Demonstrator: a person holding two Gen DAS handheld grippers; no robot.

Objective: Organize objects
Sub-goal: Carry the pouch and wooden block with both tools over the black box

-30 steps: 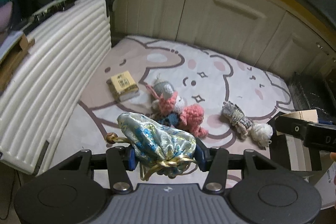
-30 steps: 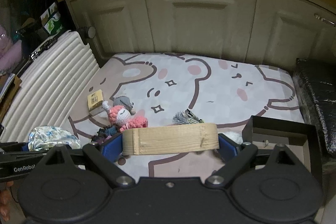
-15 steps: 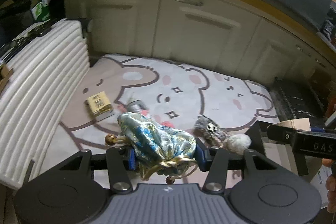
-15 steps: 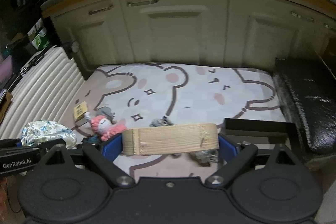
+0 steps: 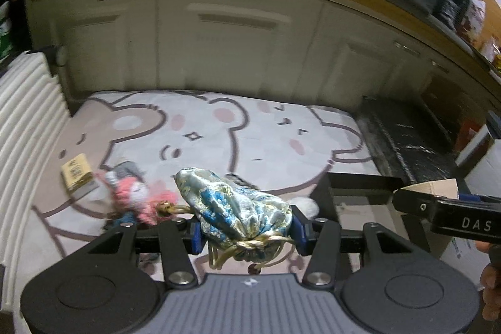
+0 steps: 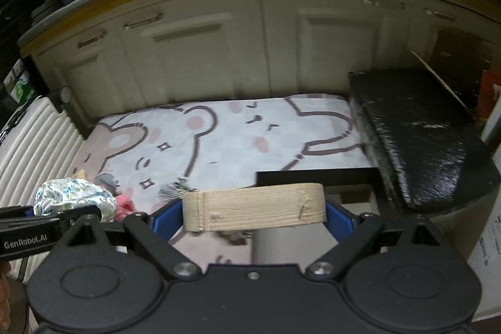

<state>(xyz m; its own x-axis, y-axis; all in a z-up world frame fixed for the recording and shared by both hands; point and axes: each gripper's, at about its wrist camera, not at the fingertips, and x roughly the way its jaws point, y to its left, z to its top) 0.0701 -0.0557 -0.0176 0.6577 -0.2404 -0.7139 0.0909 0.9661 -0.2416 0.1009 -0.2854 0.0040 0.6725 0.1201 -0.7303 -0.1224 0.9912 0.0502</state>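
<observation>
Both grippers loaded, held above the mat.

Left gripper [image 5: 245, 229] clamped on a brocade pouch [image 5: 235, 208], blue pads [image 5: 195, 235] pressed into its sides, gold cord [image 5: 247, 246] dangling beneath. Right gripper [image 6: 253, 216] spread wide yet gripping a wood block [image 6: 255, 210] end to end. Below on the bear mat [image 5: 250, 127]: pink knit doll [image 5: 134, 197], small tan box [image 5: 76, 174], white pom-pom [image 5: 305, 204] beside a black bin [image 5: 360, 180]. Cream cabinets [image 5: 235, 46] behind; ribbed white case [image 5: 22, 121] to the left.
</observation>
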